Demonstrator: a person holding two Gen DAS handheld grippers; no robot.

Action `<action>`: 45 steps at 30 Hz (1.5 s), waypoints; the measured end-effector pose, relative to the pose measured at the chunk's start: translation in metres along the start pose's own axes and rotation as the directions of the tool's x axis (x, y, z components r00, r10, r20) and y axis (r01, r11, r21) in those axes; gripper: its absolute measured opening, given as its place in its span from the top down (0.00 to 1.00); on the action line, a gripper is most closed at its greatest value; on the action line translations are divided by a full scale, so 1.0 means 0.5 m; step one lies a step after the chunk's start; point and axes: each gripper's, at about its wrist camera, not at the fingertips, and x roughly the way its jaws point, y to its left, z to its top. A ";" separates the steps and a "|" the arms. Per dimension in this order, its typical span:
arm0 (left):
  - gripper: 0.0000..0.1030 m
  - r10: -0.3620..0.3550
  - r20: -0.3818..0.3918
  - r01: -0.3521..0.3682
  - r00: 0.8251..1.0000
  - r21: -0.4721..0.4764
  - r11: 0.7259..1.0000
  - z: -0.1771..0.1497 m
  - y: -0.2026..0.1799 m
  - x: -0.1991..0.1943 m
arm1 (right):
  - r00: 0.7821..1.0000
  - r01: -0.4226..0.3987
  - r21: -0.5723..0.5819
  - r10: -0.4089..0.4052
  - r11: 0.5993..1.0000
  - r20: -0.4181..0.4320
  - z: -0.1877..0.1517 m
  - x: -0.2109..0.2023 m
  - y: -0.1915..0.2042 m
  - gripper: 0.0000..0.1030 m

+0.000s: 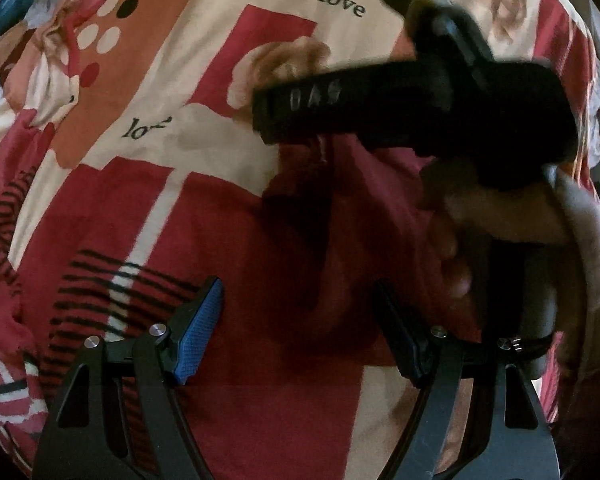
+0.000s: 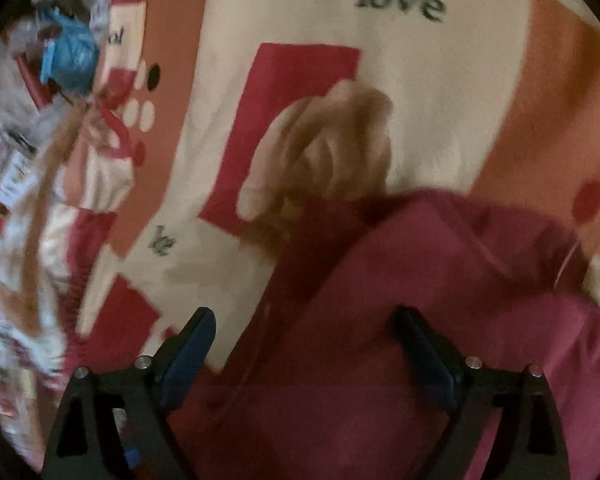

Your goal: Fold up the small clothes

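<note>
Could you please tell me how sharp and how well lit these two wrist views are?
Left wrist view: dim, the bedsheet print fairly sharp, the right gripper crossing the frame blurred, and deep shadow on the dark red garment. Right wrist view: motion blur throughout, worst at the left edge; the garment looks soft, and fisheye bending curves both views.

Garment (image 1: 320, 280): near part running off the picture's edge; far right part lying behind the right gripper's body.
Clutter (image 2: 66, 60): smearing at far left, unreadable.
Hand (image 1: 580, 248): blurring, cut by the right edge.
</note>
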 end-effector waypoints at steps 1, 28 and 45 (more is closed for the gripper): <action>0.26 0.003 0.005 -0.003 1.000 -0.006 1.000 0.003 0.000 -0.001 | 1.000 0.019 -0.010 -0.019 1.000 0.008 -0.002 0.004 0.001 0.15; 0.60 -0.206 0.106 0.190 0.973 0.143 0.971 0.040 -0.090 -0.033 | 0.975 -0.200 0.131 0.184 0.971 0.122 -0.040 -0.143 -0.138 0.45; 0.61 -0.141 0.099 0.128 0.985 0.131 0.983 0.039 -0.085 -0.033 | 0.995 -0.056 -0.023 0.057 0.998 0.077 -0.007 -0.056 -0.072 0.72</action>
